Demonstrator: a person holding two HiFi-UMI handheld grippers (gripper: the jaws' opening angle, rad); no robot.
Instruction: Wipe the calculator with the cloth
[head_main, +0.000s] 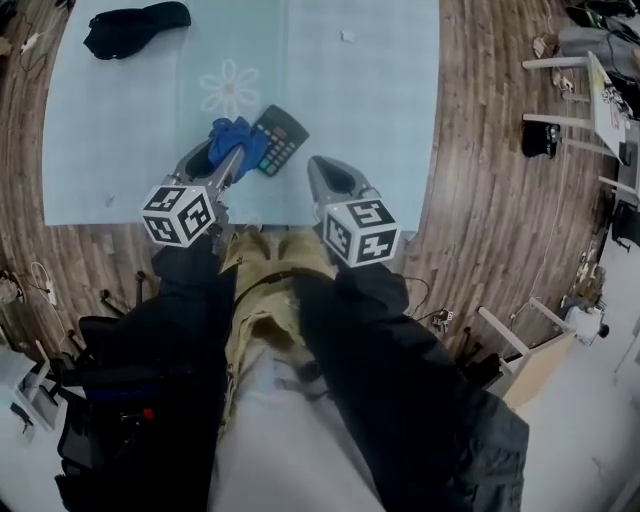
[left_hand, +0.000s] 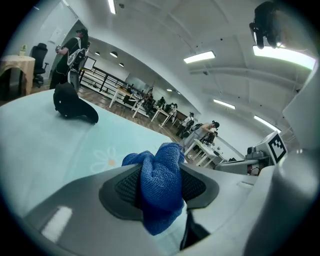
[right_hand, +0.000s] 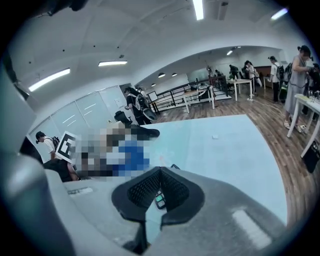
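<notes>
A dark calculator (head_main: 280, 137) lies tilted on the pale blue mat (head_main: 380, 100), just right of a bunched blue cloth (head_main: 233, 142). My left gripper (head_main: 238, 152) is shut on that cloth, which touches or overlaps the calculator's left edge. In the left gripper view the cloth (left_hand: 165, 157) bulges out above and below the pads of the left gripper (left_hand: 161, 187). My right gripper (head_main: 318, 166) hovers to the right of the calculator with its jaws shut and nothing held. In the right gripper view a few calculator keys (right_hand: 159, 200) show through the slit below the right gripper (right_hand: 160, 172).
A black cap (head_main: 135, 28) lies at the mat's far left corner. A daisy print (head_main: 230, 88) marks the mat beyond the cloth. Wooden floor surrounds the mat, with white furniture (head_main: 600, 90) to the right. The person's legs fill the near side.
</notes>
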